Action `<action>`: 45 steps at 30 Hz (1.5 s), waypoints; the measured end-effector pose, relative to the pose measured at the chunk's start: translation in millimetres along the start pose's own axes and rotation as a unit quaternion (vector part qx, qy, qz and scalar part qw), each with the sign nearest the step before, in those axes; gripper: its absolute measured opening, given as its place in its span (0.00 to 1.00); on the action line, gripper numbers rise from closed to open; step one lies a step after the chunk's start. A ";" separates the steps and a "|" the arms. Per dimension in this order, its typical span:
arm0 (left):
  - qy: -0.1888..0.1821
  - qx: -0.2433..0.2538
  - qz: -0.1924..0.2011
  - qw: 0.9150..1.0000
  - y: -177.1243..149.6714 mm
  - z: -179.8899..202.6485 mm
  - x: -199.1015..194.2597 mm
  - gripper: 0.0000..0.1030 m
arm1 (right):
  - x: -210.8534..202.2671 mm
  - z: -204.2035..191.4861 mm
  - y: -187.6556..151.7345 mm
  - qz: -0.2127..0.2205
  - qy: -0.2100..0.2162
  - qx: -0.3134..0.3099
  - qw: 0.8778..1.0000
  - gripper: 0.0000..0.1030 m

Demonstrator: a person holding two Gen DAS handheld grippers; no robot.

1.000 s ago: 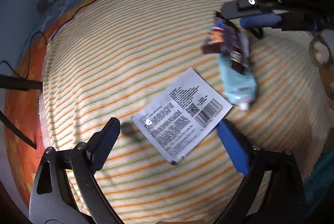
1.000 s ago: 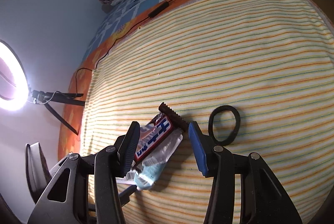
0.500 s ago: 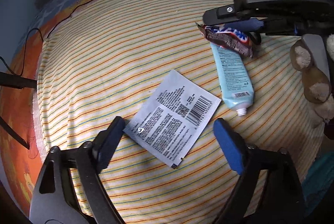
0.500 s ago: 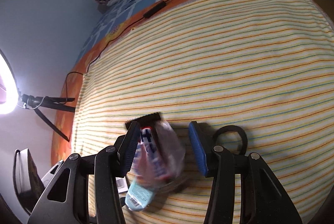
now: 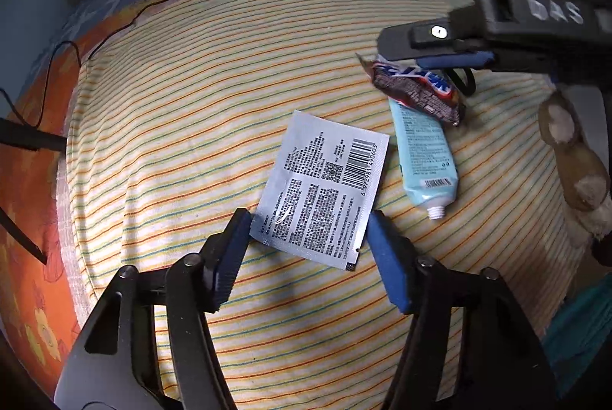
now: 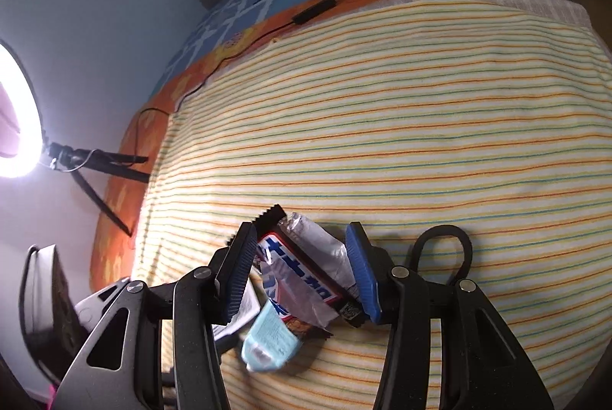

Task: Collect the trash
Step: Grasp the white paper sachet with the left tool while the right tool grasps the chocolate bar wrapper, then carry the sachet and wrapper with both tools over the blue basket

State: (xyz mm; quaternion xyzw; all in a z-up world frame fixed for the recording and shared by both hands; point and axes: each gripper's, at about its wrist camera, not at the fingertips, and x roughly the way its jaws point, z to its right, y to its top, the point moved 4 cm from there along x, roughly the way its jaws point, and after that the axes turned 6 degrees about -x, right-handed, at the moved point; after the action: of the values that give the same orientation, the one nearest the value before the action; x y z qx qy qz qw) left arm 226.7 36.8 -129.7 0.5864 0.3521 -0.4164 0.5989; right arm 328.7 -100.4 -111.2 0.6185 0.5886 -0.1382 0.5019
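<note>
Blue-padded jaws of the right gripper [image 6: 302, 272] clamp a crumpled brown-and-silver candy wrapper [image 6: 306, 268], held over a light-blue squeeze tube [image 5: 424, 150]. Left gripper [image 5: 306, 249] jaws stand apart, flanking the near edge of a flat grey printed sachet [image 5: 325, 188] lying on the striped yellow cloth [image 5: 210, 85]. A black loop [image 6: 443, 253] lies just beside the right gripper.

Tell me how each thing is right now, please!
Candy wrapper: crumpled, between the right gripper's fingers.
Blue tube: lying flat, cap off.
Silver sachet: flat, barcode side up, in front of the open left gripper.
Black loop: lying on the striped cloth.
</note>
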 end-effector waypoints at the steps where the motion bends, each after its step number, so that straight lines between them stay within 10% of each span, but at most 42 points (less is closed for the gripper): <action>1: -0.002 -0.005 0.000 1.000 -0.1 -2.0 -0.7 0.59 | -1.3 -2.7 -0.1 0.002 0.000 -0.009 1.000 0.54; 11: -0.004 -0.040 0.012 0.999 -1.7 -18.8 -15.2 0.46 | 11.7 -21.6 -12.5 -0.027 -0.059 -0.107 0.992 0.55; 13: 0.000 -0.034 0.012 0.999 -3.0 -17.9 -16.9 0.46 | 13.3 -20.6 -15.0 -0.027 -0.072 -0.116 0.990 0.38; 17: 0.016 -0.031 0.005 0.999 -5.5 -16.2 -12.2 0.65 | 8.6 -13.4 -16.0 -0.022 -0.061 -0.105 0.992 0.16; 25: 0.038 -0.013 0.011 0.999 1.8 -10.9 0.5 0.75 | -0.1 -12.5 -16.7 -0.014 -0.061 -0.099 0.993 0.12; 35: 0.025 -0.032 0.033 0.999 11.7 -16.1 -7.7 0.44 | -11.0 -7.4 -17.3 -0.006 -0.061 -0.095 0.994 0.12; 45: 0.028 -0.046 0.043 0.998 -0.1 -18.2 -33.1 0.42 | -32.9 -21.3 -24.6 0.008 -0.052 -0.112 0.992 0.12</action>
State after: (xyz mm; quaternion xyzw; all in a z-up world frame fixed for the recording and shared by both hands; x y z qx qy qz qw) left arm 214.3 57.7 -100.8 0.5839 0.3623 -0.3572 0.6326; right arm 289.6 -108.0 -87.6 0.5552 0.5688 -0.0997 0.5986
